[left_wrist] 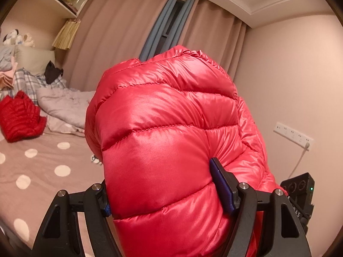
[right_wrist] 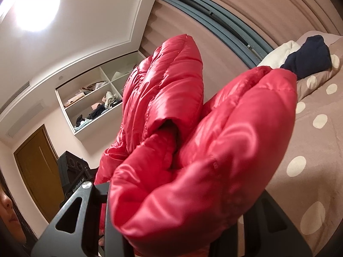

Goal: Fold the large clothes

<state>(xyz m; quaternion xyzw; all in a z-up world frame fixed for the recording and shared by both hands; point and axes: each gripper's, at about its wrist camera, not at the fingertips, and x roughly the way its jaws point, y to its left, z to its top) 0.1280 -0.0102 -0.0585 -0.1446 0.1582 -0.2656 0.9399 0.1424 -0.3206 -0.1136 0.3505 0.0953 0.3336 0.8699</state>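
A shiny red quilted down jacket (left_wrist: 163,132) is held up in the air above the bed and fills most of the left wrist view. My left gripper (left_wrist: 165,192) is shut on a thick padded fold of it, with the blue pads (left_wrist: 223,186) pressing into the fabric. In the right wrist view the same jacket (right_wrist: 214,150) bulges out between the black fingers. My right gripper (right_wrist: 178,220) is shut on another bunched part of it. Its fingertips are hidden by the fabric.
The bed (left_wrist: 38,167) with a brown polka-dot sheet lies below. On it are a second red garment (left_wrist: 19,117), a grey quilt (left_wrist: 64,107), pillows and folded clothes (left_wrist: 8,64), and a navy garment (right_wrist: 308,55). Curtains, a wall shelf (right_wrist: 94,98) and a door (right_wrist: 36,171) surround the bed.
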